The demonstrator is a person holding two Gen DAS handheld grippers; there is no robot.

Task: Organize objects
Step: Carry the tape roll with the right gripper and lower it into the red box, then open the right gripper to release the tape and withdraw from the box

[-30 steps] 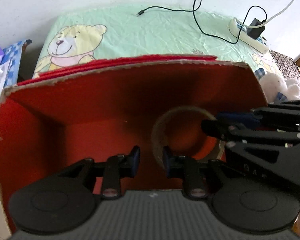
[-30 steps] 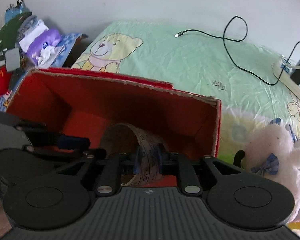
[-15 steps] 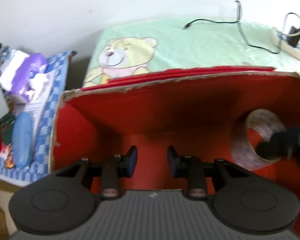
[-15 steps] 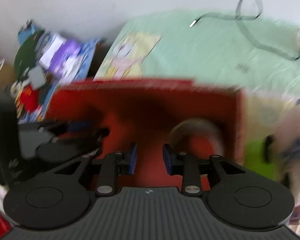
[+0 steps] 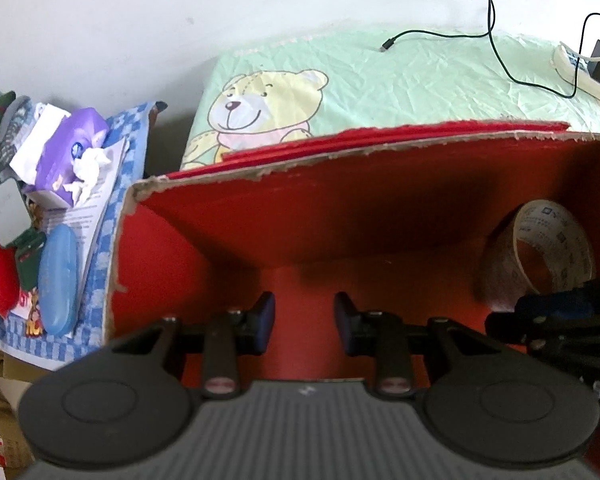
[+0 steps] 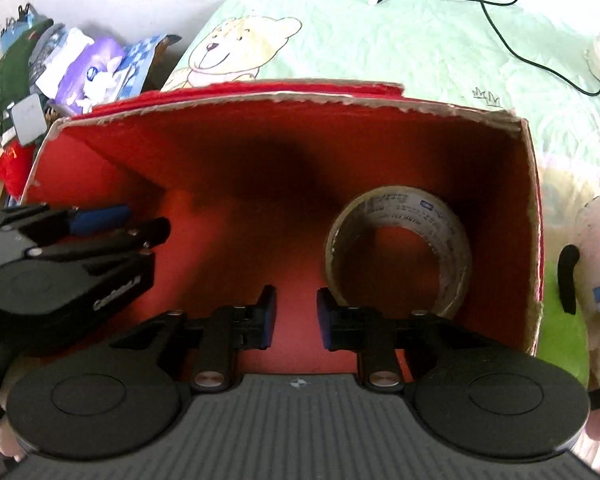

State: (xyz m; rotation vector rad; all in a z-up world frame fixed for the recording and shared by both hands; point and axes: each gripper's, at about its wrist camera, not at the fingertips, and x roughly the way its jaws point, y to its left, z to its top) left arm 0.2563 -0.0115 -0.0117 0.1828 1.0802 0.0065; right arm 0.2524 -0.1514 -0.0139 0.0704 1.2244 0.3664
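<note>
The tape roll (image 6: 398, 252) is left leaning, apparently deposited, inside the red box (image 6: 534, 216), while the closing right claw (image 6: 296, 316) and slightly parted left claw (image 5: 304, 320) are empty.

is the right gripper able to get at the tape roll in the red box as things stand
Probably yes. The tape roll lies inside the open-topped red box, just ahead and right of the right gripper. Its jaws are closing with nothing between them, so they would need reopening.
</note>
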